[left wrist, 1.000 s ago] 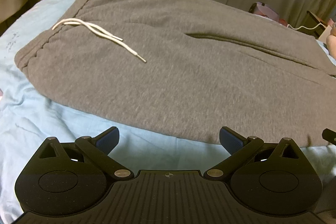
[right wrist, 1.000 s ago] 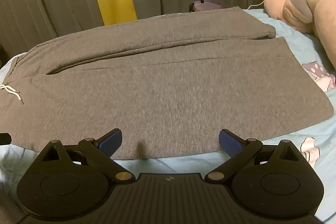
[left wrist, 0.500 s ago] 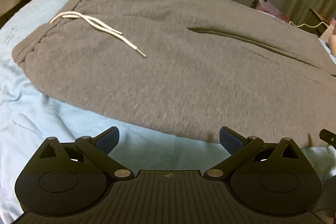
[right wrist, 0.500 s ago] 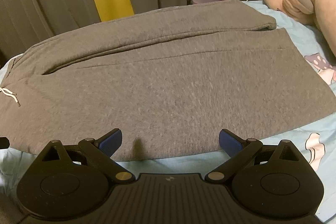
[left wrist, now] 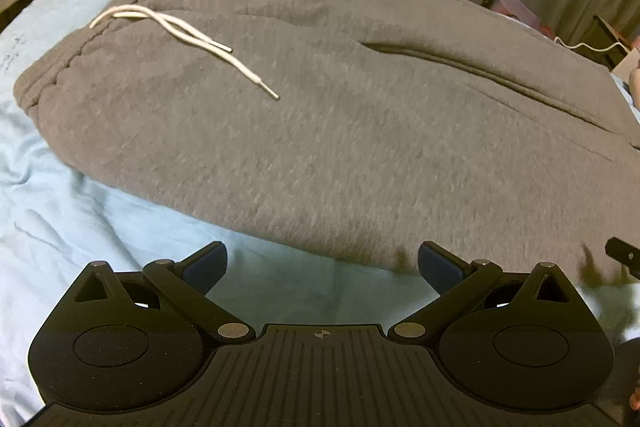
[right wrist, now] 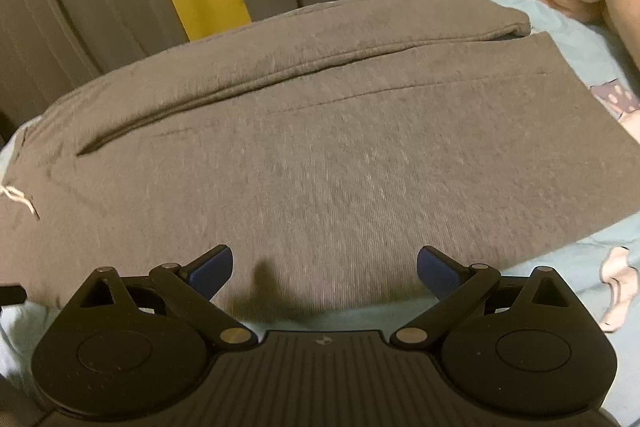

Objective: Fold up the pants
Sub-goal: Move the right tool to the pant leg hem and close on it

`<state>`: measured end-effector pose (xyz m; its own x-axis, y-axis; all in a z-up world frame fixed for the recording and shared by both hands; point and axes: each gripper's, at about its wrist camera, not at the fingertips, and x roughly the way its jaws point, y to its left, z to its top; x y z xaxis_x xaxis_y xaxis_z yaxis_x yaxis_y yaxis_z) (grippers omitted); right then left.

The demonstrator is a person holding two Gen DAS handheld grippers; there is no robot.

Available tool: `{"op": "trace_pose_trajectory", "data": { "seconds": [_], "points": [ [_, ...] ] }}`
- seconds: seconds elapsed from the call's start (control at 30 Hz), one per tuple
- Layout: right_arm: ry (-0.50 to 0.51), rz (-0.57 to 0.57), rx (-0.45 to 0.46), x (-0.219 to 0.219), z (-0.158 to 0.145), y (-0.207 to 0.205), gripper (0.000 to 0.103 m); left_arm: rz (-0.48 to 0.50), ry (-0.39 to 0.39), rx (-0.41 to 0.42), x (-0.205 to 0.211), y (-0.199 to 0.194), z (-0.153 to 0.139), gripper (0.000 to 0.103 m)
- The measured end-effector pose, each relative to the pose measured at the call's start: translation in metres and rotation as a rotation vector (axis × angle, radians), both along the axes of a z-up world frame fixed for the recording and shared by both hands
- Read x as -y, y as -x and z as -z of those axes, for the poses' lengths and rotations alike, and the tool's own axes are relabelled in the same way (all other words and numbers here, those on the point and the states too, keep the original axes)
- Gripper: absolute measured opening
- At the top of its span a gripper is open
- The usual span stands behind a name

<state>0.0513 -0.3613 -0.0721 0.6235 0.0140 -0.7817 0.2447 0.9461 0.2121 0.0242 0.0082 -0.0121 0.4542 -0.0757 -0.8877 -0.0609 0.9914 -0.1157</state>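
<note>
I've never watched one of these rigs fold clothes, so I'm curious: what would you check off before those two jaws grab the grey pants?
1. Left gripper jaws apart, nothing held: ok.
2. Right gripper jaws apart, nothing held: ok.
3. Grey pants spread flat on the blue sheet, legs side by side: ok.
4. Near edge of the pants between each pair of jaws: ok on the right; on the left the hem only reaches the right finger, so not ok yet.
5. White drawstring lying loose on the front, away from the grab spot: ok.
6. Whether fabric is bunched underneath: cannot tell.
</note>
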Motion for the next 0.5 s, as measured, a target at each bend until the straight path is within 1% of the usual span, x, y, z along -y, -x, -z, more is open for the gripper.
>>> {"op": "trace_pose_trajectory", "data": {
  "seconds": [0.07,0.13,0.2,0.23,0.27,0.3,0.33,0.37,0.4,0.43,0.5],
  "points": [
    [-0.009,0.02,0.022,0.005,0.003,-0.009,0.099,-0.005,0.005,0.007,0.001,-0.005,-0.006,0.103],
    [0.005,0.044,0.035,0.01,0.008,-0.022,0.099,-0.011,0.031,0.028,0.006,-0.019,-0.018,0.103],
    [0.007,0.074,0.033,0.015,0.017,-0.033,0.099,-0.034,0.066,0.055,0.013,-0.038,-0.029,0.103],
    [-0.01,0.086,0.018,0.019,0.024,-0.039,0.099,-0.042,0.072,0.064,0.015,-0.043,-0.031,0.103],
    [-0.04,0.101,-0.01,0.024,0.032,-0.044,0.099,-0.067,0.089,0.095,0.02,-0.058,-0.039,0.103],
    [-0.056,0.111,-0.02,0.028,0.037,-0.047,0.099,-0.092,0.1,0.122,0.023,-0.071,-0.043,0.103],
    [-0.05,0.117,-0.003,0.028,0.038,-0.047,0.099,-0.101,0.103,0.13,0.024,-0.075,-0.044,0.103],
    [-0.047,0.117,0.004,0.028,0.038,-0.048,0.099,-0.148,0.12,0.159,0.028,-0.095,-0.047,0.103],
    [-0.046,0.115,0.0,0.028,0.039,-0.049,0.099,-0.187,0.131,0.176,0.03,-0.109,-0.046,0.103],
    [-0.045,0.115,0.001,0.028,0.04,-0.05,0.099,-0.208,0.133,0.18,0.031,-0.114,-0.043,0.103],
    [-0.046,0.114,-0.002,0.031,0.041,-0.052,0.099,-0.274,0.149,0.188,0.031,-0.138,-0.032,0.103]
  ]
}}
